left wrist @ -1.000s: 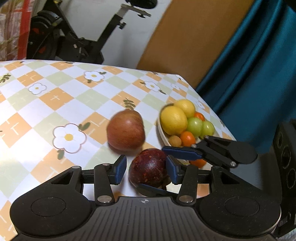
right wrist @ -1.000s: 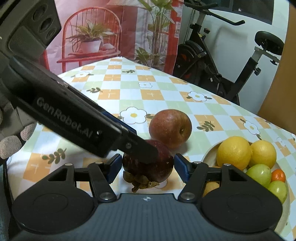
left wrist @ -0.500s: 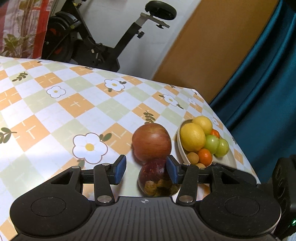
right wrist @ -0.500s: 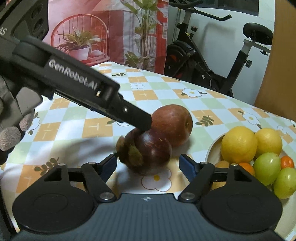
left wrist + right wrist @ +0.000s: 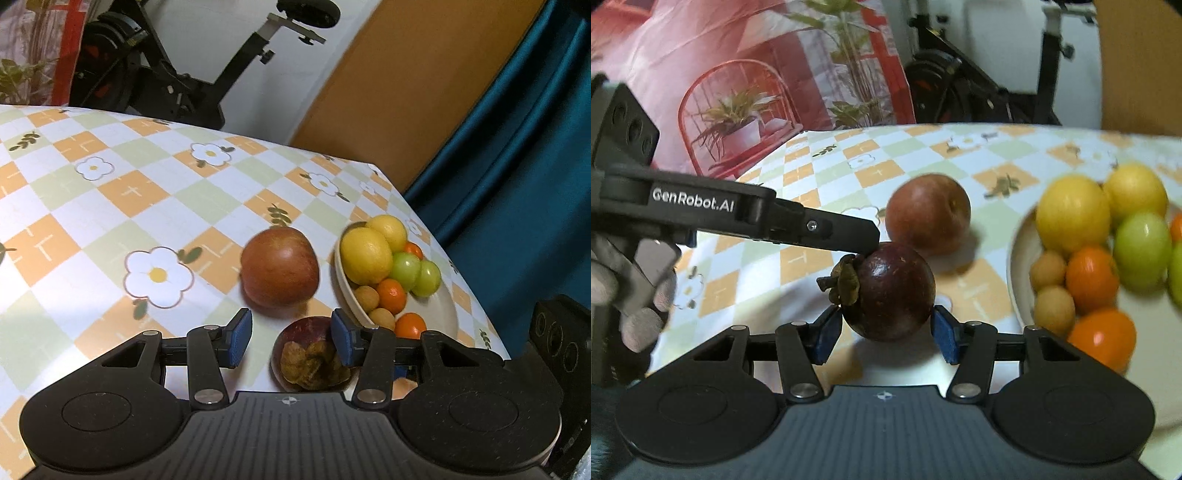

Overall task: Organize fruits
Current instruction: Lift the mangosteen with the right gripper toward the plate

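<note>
Plainly, the weak point is the hold on the mangosteen [image 5: 892, 291], which sits low in the right wrist view between the blue pads of the right claw [image 5: 884, 332]. The pads stand against its left and right flanks, so that claw looks closed on the fruit, but they meet it low on the round, below its widest part; a smooth, hard sphere pinched there could squirt upward or roll forward. In the same view a finger of the left claw reaches in from nine o'clock and its tip touches the top of the fruit beside the dried leaves, so any sideways pull by that hand could lever it out. In the left wrist view the left claw [image 5: 291, 338] is spread wide and grips nothing; the mangosteen [image 5: 312, 354] lies by its right pad, off centre, with the left pad well apart from it. The apple [image 5: 279, 272] rests on the checked tablecloth [image 5: 110, 206] at twelve o'clock from the mangosteen, just beside it, and a dropped fruit would likely knock it rolling. The bowl [image 5: 345, 284] at two o'clock is heaped at its far end with lemons [image 5: 366, 255], green fruits, small oranges and pale round ones, so a careless release onto the pile could send something over the rim and off the near table edge.
</note>
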